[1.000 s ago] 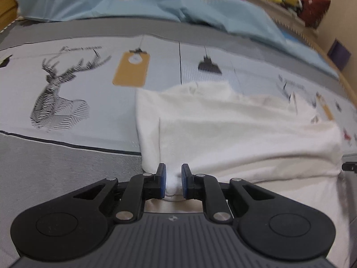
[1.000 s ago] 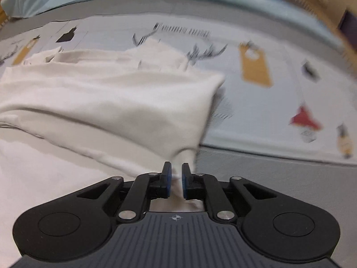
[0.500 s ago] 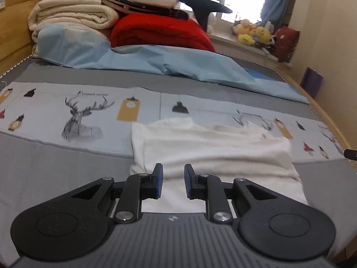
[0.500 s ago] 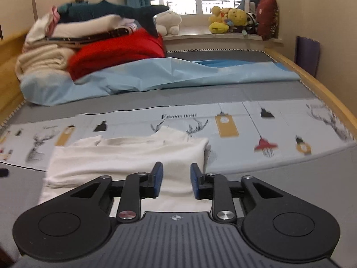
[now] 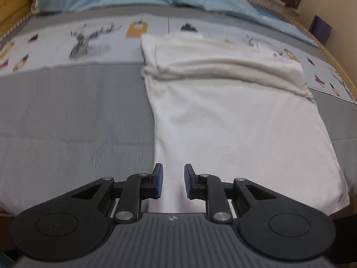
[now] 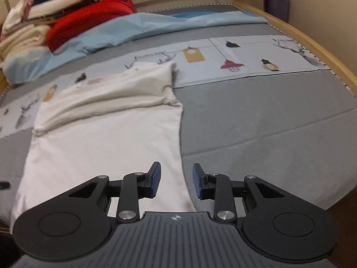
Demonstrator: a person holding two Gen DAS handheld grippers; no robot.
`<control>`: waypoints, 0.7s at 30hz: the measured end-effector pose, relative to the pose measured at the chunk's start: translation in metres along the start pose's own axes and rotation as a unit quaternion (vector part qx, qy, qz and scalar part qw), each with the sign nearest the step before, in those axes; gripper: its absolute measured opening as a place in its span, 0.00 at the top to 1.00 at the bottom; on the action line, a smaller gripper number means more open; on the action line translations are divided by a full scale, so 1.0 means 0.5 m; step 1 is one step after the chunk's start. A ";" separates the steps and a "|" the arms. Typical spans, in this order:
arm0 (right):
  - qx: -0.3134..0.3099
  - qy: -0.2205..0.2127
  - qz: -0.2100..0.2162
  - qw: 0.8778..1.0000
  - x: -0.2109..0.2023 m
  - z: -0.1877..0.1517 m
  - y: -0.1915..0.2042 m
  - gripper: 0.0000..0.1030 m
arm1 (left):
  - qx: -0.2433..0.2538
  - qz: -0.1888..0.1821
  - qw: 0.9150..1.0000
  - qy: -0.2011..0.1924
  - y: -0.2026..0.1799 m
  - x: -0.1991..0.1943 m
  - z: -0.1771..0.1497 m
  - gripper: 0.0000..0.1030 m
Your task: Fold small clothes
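1. The white garment (image 5: pixel 234 116) lies flat on the bed (image 5: pixel 73 120), its far part folded back toward the near hem into a thick band at 12 o'clock.
2. The left gripper (image 5: pixel 173 182) hangs over the garment's near left corner – parted, nothing between its pads.
3. The right gripper (image 6: pixel 176 181) straddles the garment's (image 6: pixel 107 138) right edge, spread wider, also empty.
4. Bare grey bed (image 6: pixel 267 129) stretches toward 3 o'clock of the right edge; a blue sheet (image 6: pixel 138 31) lies at 12 o'clock, well apart.
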State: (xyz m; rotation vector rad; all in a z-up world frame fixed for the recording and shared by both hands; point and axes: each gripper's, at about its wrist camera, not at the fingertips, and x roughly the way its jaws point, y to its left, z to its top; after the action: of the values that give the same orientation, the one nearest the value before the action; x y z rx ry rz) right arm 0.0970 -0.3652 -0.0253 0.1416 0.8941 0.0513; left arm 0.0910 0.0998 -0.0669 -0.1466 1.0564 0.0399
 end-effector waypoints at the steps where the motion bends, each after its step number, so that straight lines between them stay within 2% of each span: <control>1: 0.002 -0.002 -0.004 1.000 0.001 -0.008 -0.004 0.68 | -0.009 0.000 1.000 0.009 0.009 0.004 -0.006 0.78; 6: 0.025 0.026 -0.008 0.999 0.029 -0.047 -0.020 0.68 | -0.059 -0.016 0.997 0.043 0.046 0.018 -0.014 0.75; 9: 0.019 0.045 -0.010 0.999 0.048 -0.064 -0.024 0.68 | -0.064 -0.013 0.995 0.070 0.055 0.029 -0.022 0.74; 11: 0.037 0.058 -0.010 0.998 0.057 -0.070 -0.036 0.68 | -0.064 -0.012 0.994 0.083 0.062 0.035 -0.024 0.74; 15: 0.072 0.065 -0.001 0.995 0.062 -0.069 -0.054 0.64 | -0.089 -0.019 0.991 0.100 0.083 0.044 -0.028 0.74; 21: 0.070 0.100 -0.013 0.993 0.086 -0.080 -0.055 0.62 | -0.114 -0.029 0.987 0.109 0.095 0.039 -0.030 0.74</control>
State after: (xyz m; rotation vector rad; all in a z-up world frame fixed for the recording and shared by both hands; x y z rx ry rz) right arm 0.0925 -0.3838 -0.0872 0.2579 1.0991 -0.0227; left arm 0.0824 0.1440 -0.0959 -0.3948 1.2637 0.0939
